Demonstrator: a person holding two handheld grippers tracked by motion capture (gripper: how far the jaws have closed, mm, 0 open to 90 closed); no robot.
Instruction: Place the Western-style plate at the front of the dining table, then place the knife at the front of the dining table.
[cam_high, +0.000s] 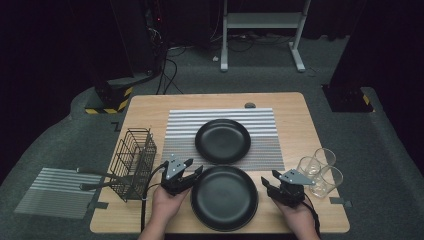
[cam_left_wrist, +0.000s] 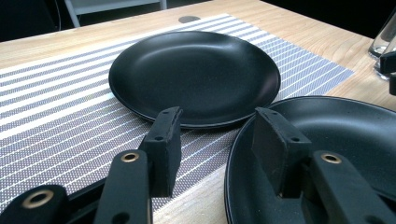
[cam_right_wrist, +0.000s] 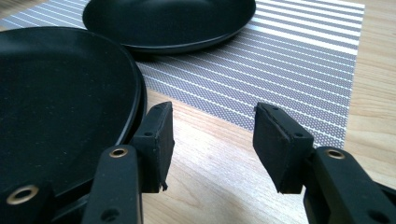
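Nearest the person, a black plate (cam_high: 224, 198) lies flat on the bare wood of the surface (cam_high: 300, 107) at its near edge, with a hand-held gripper on either side of it. The left hand-held gripper (cam_high: 192, 169) sits at the plate's left rim; in the left gripper view its jaws are parted, one over the plate's inner slope and the other outside over the wood, with the rim in the gap between them and neither pad pressing on it, so it is released. The right hand-held gripper (cam_high: 268, 181) is at the plate's right rim; in the right gripper view its jaws also stand apart, the one nearest the plate just beside the rim, whether touching I cannot tell, the other over bare wood, so nothing is grasped. Left of the left hand-held gripper a black wire basket (cam_high: 134, 161) stands upright on the surface, with dark utensils (cam_high: 102, 179) lying against its outer side and reaching past the surface's edge. Right of the right hand-held gripper three clear glasses (cam_high: 320, 170) stand clustered together. Farther back a second black plate (cam_high: 222, 141) rests on a grey striped placemat (cam_high: 260, 122), its near rim close to the first plate. Off the surface to the left, another striped mat (cam_high: 57, 192) lies on the floor.
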